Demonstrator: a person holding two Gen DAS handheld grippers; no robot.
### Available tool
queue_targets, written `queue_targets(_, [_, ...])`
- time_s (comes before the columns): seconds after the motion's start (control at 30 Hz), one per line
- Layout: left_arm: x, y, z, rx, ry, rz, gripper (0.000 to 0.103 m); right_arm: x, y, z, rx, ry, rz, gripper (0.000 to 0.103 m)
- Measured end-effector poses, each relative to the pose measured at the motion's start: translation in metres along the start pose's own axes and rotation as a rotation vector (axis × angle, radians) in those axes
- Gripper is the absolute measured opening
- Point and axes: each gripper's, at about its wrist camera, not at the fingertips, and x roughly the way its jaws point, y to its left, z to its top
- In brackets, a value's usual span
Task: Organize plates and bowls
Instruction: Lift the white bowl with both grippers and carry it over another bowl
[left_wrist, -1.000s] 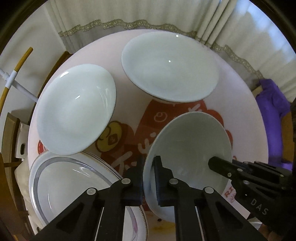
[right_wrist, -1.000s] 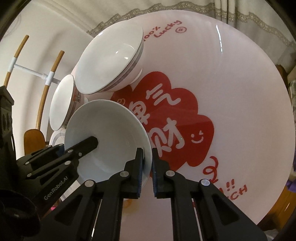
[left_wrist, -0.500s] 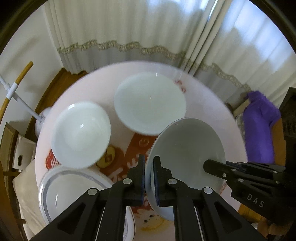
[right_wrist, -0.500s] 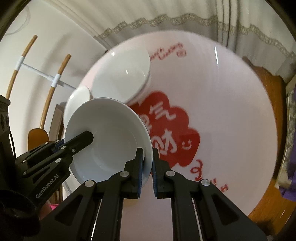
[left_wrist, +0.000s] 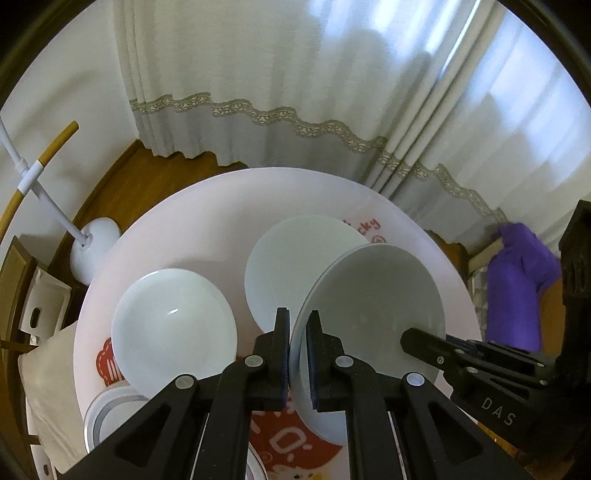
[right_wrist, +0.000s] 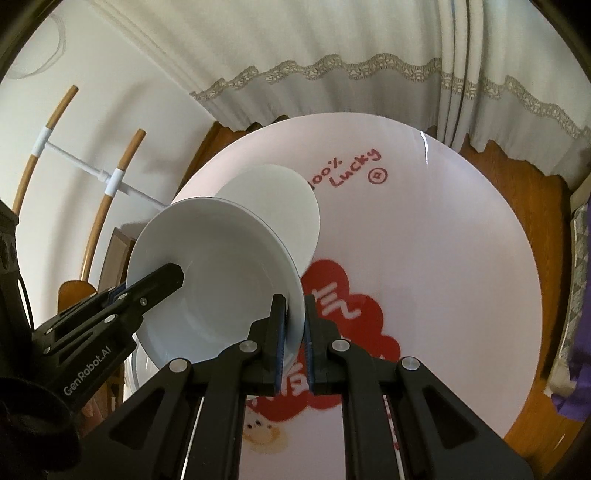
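Both my claws clamp one white bowl (left_wrist: 364, 302) by opposite rims: my left gripper (left_wrist: 298, 354) at lower centre, my right gripper (right_wrist: 294, 341) likewise. It hangs above the round table (right_wrist: 461, 258), unstacked. Two more bowls (left_wrist: 173, 328) and a banded plate (left_wrist: 107, 413) wait; only the right view shows the "100% Lucky" lettering (right_wrist: 345, 170).

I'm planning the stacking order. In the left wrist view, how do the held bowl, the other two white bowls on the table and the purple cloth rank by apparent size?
1. Held bowl, though it is nearest the camera.
2-3. Left bowl and far bowl: look alike, unranked.
4. Purple cloth.
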Motion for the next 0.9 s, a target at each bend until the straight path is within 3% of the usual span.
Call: queue_targets(0.9, [0.066, -0.008, 0.055, -0.006, 0.045, 0.022, 0.005, 0.038, -0.012, 0.038, 0.065, 0.054, -0.048, 0.010])
